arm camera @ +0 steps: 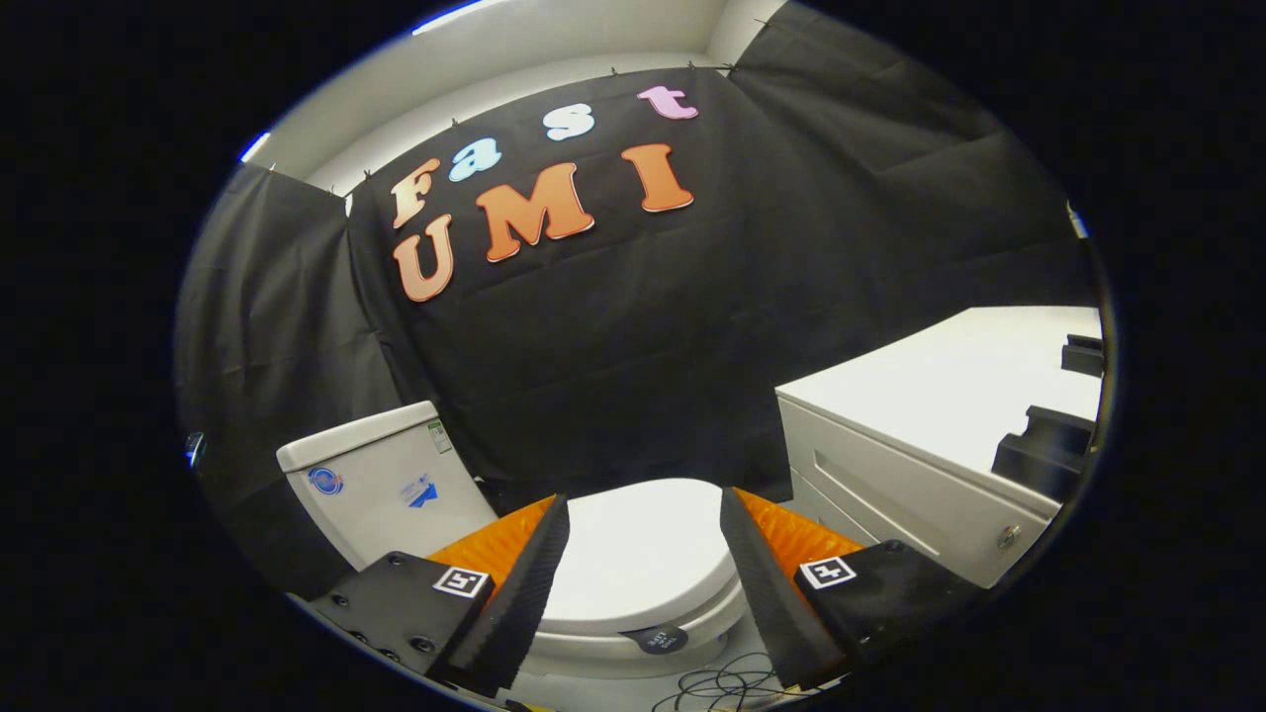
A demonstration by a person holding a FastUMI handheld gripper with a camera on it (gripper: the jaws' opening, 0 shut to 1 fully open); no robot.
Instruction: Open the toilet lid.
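Both fingers [514, 583] of our gripper [643, 583] gaped wide above the closed toilet lid [643, 554], gripping nothing, ready to hook its rim.

My fingers [762, 583] wear ribbed matt black pads over orange plastic. The toilet lid [643, 554] between them is smooth, glossy white, like the tank [381, 489]; the cabinet [910, 465] looks satin white.
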